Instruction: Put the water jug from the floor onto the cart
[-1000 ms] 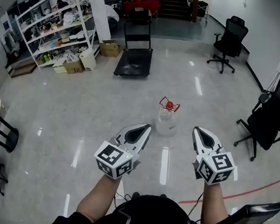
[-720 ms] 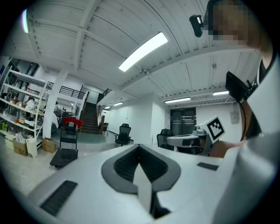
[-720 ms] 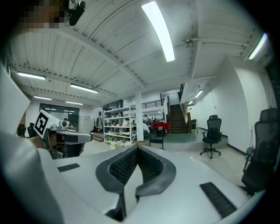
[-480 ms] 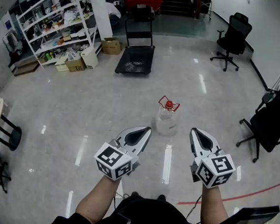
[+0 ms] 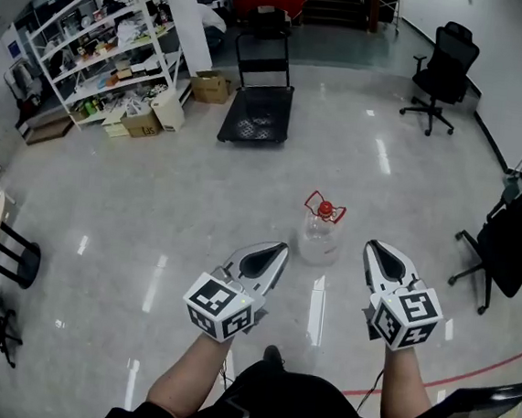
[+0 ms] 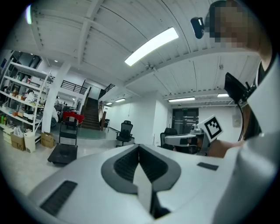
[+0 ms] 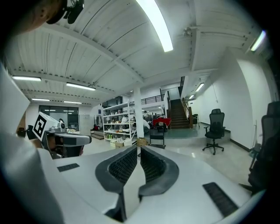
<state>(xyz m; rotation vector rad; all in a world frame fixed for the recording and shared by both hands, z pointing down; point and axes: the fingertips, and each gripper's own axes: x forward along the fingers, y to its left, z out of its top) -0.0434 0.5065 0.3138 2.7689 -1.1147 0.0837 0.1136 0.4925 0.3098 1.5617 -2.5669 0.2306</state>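
A clear water jug with a red cap and red handle stands on the shiny floor, just ahead of and between my two grippers. My left gripper is shut and empty, to the jug's lower left. Right of the jug, my right gripper is also shut, holding nothing. The black flat cart with its upright handle stands farther off, beyond the jug. The left gripper view shows the cart at far left past shut jaws. The right gripper view shows the cart straight ahead. The jug is hidden in both gripper views.
White shelves with cardboard boxes line the left side. Black office chairs stand at back right and near right. A black stool sits at far left. A red line crosses the floor at lower right.
The jug and cart have slid a little lower and rightward in the head view as I moved toward them. Both grippers stay shut, side by side.
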